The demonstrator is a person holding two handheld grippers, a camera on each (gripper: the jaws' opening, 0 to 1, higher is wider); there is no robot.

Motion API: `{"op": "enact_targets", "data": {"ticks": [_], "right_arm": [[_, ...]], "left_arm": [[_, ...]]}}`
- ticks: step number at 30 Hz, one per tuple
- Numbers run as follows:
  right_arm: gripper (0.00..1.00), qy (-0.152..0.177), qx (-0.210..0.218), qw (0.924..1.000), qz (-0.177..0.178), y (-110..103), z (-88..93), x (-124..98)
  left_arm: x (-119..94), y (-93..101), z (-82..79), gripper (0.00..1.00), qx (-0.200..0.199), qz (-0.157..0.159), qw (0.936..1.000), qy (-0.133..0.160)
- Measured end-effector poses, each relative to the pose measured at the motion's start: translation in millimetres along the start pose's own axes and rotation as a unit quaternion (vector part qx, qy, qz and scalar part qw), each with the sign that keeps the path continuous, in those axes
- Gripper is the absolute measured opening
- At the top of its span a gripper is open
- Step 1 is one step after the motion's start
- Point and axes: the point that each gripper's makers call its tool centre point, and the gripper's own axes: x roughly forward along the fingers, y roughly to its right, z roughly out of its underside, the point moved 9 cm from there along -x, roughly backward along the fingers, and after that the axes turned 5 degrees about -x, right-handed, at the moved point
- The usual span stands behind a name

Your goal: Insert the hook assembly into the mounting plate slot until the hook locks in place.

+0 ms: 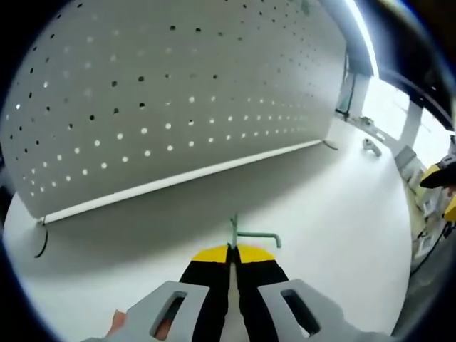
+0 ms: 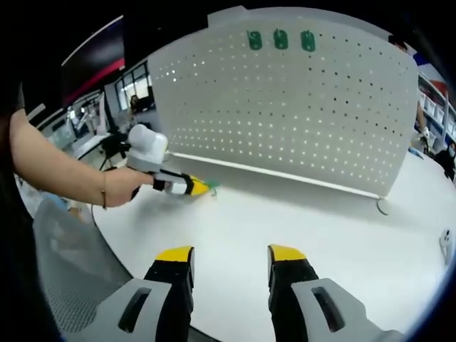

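Closest to the lens in the left gripper view, my left gripper had its yellow-tipped jaws clamped together on a green hook, whose bent arm projected toward centre frame, presumably so its end could meet a hole. Beyond it, filling the upper frame, stood the perforated mounting plate on the white table. In the right gripper view my right gripper sat at lower centre, jaws parted and empty, held back, I judged, to keep everything visible; three green hooks already hung near the top.
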Motion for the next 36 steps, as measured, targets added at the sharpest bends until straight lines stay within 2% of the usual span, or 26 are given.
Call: {"op": "enact_targets", "data": {"ticks": [4,6,12,15,21,36], "right_arm": [[0.40,0.001,0.002,1.0000,0.001,0.4,-0.4,0.1],[0.42,0.010,0.010,0.9999,0.007,1.0,-2.6,0.5],[0.42,0.011,-0.004,0.9999,-0.006,-3.8,-7.0,3.6],[0.42,0.012,-0.007,0.9999,-0.009,-5.8,-7.2,3.4],[0.42,0.015,-0.015,0.9997,-0.014,-9.5,-9.4,2.1],[0.42,0.035,-0.035,0.9985,-0.022,-20.5,-19.9,-3.5]], "left_arm": [[-7.9,-0.4,-4.3,0.02,0.016,-0.014,0.9997,0.010],[-8.7,0.4,-5.6,0.02,0.018,-0.008,0.9998,0.010],[-18.7,-2.0,-12.4,0.01,0.019,-0.012,0.9996,0.014],[-25.1,-5.1,-14.2,0.01,0.031,-0.017,0.9993,0.013],[-38.2,-8.6,-20.7,0.01,0.025,-0.017,0.9994,0.020],[-83.9,-7.3,-41.3,0.01,0.035,-0.031,0.9986,0.023]]}}
